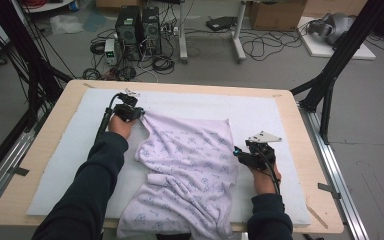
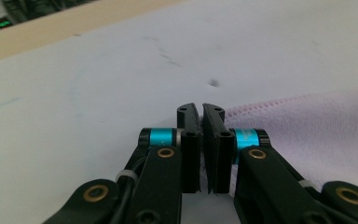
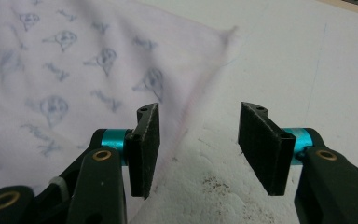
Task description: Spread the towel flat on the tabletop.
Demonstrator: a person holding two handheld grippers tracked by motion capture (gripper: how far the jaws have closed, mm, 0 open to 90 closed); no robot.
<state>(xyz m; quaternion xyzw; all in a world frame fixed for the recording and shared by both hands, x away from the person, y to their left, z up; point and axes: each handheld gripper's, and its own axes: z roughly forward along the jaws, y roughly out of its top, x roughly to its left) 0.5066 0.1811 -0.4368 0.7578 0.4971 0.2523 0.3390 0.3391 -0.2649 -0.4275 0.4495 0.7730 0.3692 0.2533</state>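
1. Black pads of the left gripper (image 2: 200, 140) stood pressed nearly together; whether the pale lilac cloth (image 1: 190, 165) was pinched could not be told, since its stitched hem lay just beside the right pad.
2. Right gripper (image 3: 198, 144) had its jaws half apart, holding nothing, the cloth's edge running just inside its left pad.
3. To do the step well, I judged, the left should keep its far corner low on the white mat (image 1: 70, 165) while the right closes squarely over the hem before any pull.
4. Count: one cloth, one mat, one wooden table (image 1: 310, 150), two grippers.
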